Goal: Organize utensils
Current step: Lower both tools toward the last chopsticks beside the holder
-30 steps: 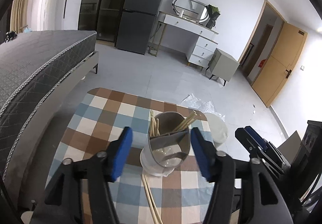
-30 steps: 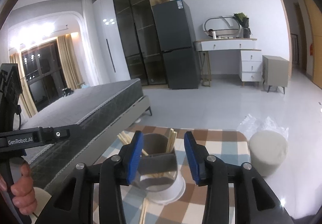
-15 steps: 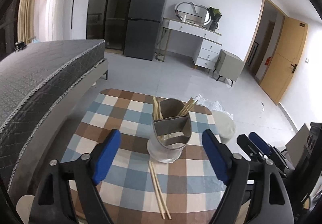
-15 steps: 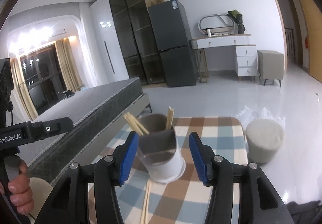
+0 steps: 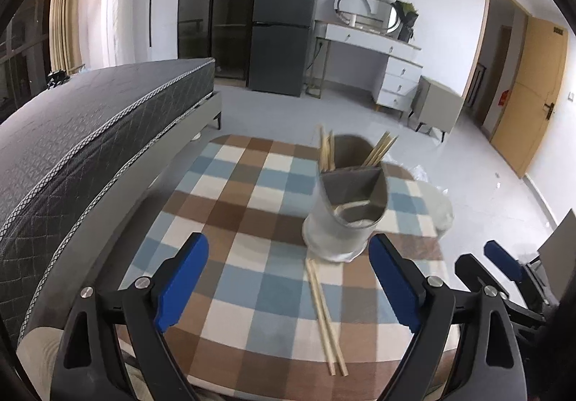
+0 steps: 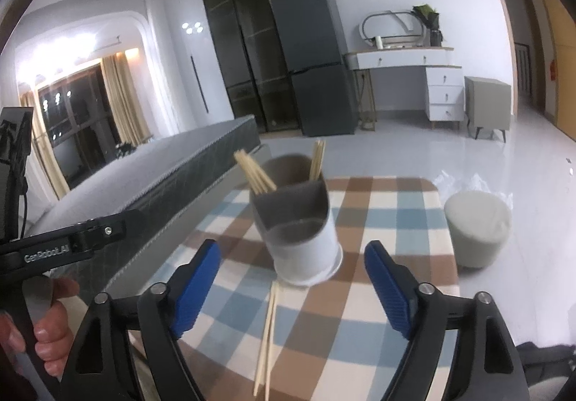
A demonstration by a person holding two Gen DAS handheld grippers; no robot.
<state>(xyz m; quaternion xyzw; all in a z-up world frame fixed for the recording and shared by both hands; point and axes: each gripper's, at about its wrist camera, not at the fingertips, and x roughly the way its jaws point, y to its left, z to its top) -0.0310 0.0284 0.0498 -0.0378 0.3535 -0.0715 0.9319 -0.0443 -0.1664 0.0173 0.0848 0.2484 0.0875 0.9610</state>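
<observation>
Change: both sets of jaws have just been opening and backed off the grey-and-white divided plastic utensil holder (image 5: pixel 347 210).
Left gripper (image 5: pixel 288 278): released, empty.
Right gripper (image 6: pixel 291 285): released, empty.
Holder: on the checked surface (image 5: pixel 230 206), beyond both jaws.
Pale wooden chopsticks (image 5: pixel 324 314): lying between the jaws.

Upright holder (image 5: pixel 347 217), chopsticks (image 5: pixel 324 307) in front

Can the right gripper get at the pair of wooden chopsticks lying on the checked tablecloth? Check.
Probably yes: the right gripper is open and empty, and the pair of wooden chopsticks lies bare between its blue pads.
</observation>
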